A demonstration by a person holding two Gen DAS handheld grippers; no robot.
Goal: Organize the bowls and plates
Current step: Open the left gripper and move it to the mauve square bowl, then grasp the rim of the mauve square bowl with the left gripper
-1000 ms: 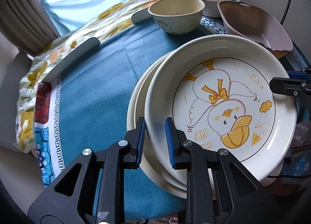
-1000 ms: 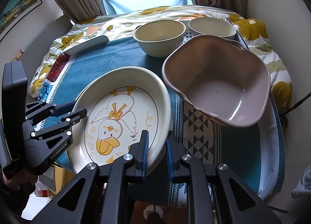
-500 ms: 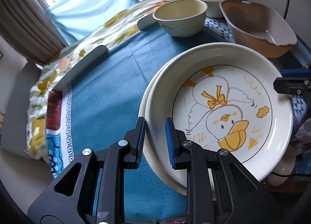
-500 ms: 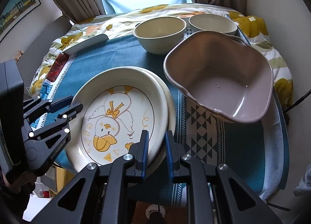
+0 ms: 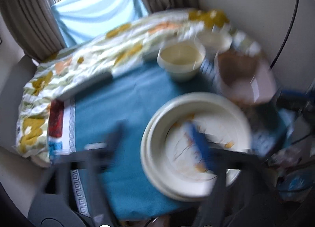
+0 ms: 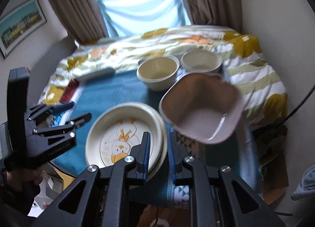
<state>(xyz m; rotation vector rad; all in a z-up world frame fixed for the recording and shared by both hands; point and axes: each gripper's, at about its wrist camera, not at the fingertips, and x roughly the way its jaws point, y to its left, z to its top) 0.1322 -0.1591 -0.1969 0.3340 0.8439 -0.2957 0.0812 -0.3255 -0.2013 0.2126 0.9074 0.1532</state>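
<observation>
The duck-print plate [image 6: 110, 128] lies on top of a stack of cream plates [image 5: 196, 109] on the teal tablecloth [image 6: 110, 93]. My left gripper [image 5: 157, 142] is blurred and hangs above the stack's left rim. Its jaws are opening wide and nothing is gripped between them. In the right wrist view, the left gripper [image 6: 78, 111] stands clear of the plate, to its left. My right gripper [image 6: 159, 152] hovers over the stack's near right rim. Its jaws stand a narrow slit apart, holding nothing.
A brown square bowl [image 6: 200, 109] sits right of the plates. Behind it stand a cream bowl [image 6: 157, 71] and a white bowl [image 6: 200, 61]. Floral bedding [image 6: 177, 38] and a grey bar [image 6: 98, 74] border the cloth at the back. A hand [image 6: 19, 177] holds the left gripper.
The left jaws have sprung open off the duck plate's rim. Both grippers have risen away from the plate, which now rests on the stack and looks smaller in both views.
</observation>
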